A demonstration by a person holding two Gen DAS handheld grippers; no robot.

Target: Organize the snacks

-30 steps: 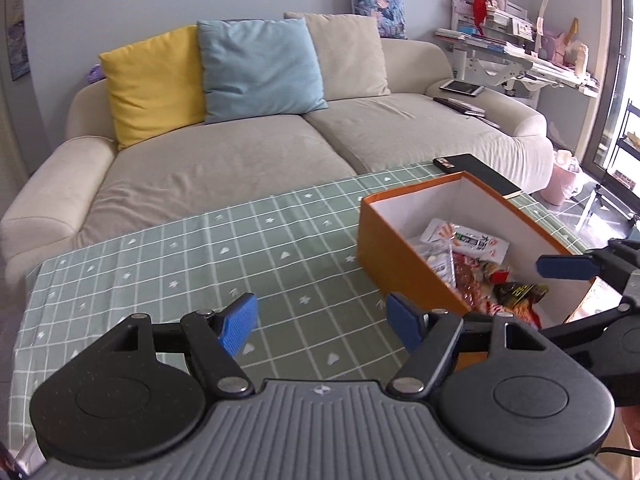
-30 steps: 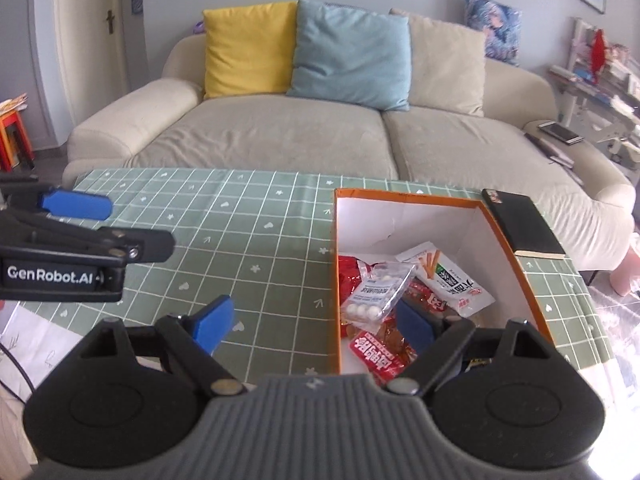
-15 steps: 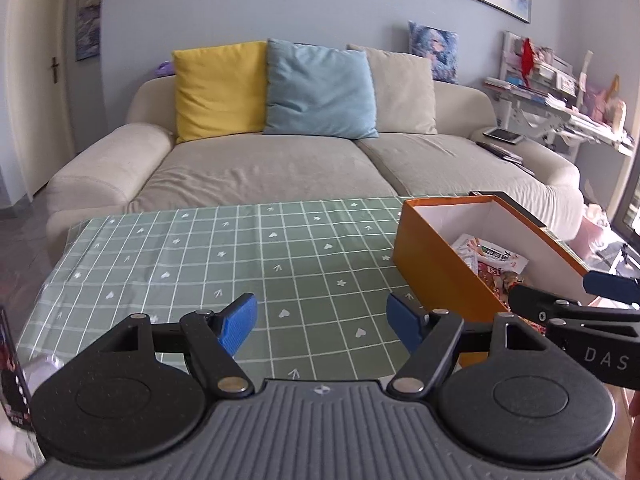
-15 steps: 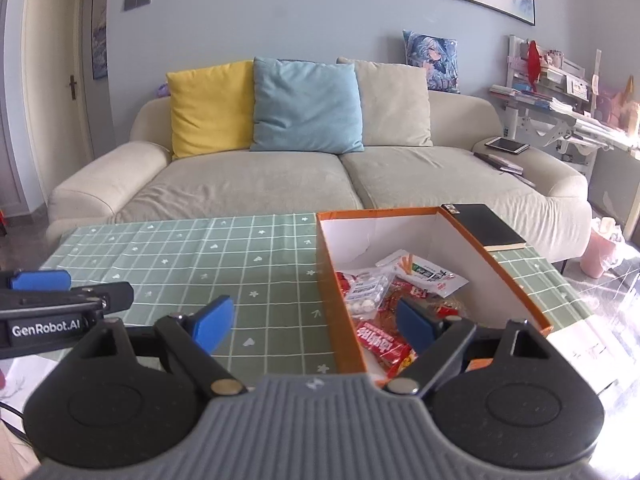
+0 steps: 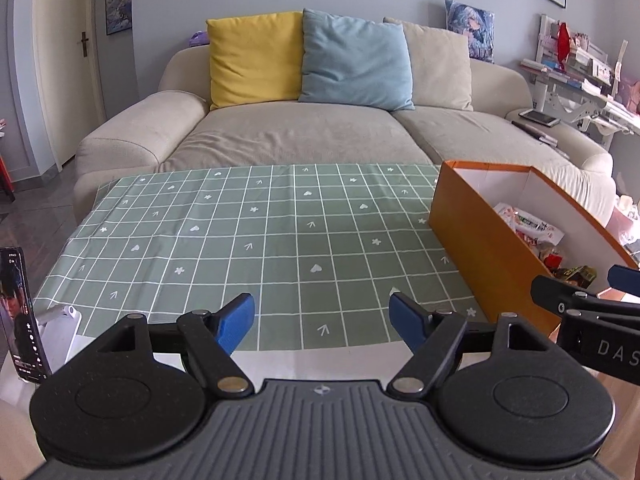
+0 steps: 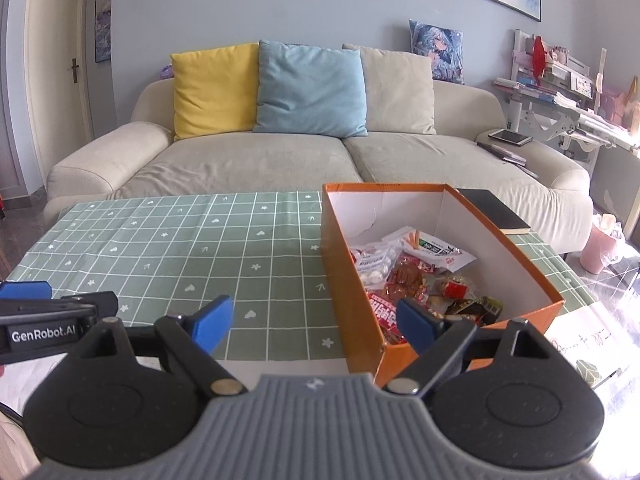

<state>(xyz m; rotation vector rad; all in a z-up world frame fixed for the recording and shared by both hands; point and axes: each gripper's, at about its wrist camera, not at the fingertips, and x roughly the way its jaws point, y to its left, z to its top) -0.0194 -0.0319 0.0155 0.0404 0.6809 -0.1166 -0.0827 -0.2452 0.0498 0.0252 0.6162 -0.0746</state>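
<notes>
The orange box (image 6: pixel 436 280) is set on the right part of the green checked cloth (image 6: pixel 200 248), with the snack packets (image 6: pixel 416 276) heaped inside. The right gripper (image 6: pixel 316 322) is held wide open and empty, its right finger before the box's near wall. The left gripper (image 5: pixel 322 318) is likewise spread, empty, left of the box.

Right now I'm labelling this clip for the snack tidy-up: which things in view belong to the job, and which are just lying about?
Part of the job:
- orange box
- snack packets inside it
- left gripper, open
- right gripper, open

Just lying about:
- black book
- phone on a stand
- sofa cushions
</notes>
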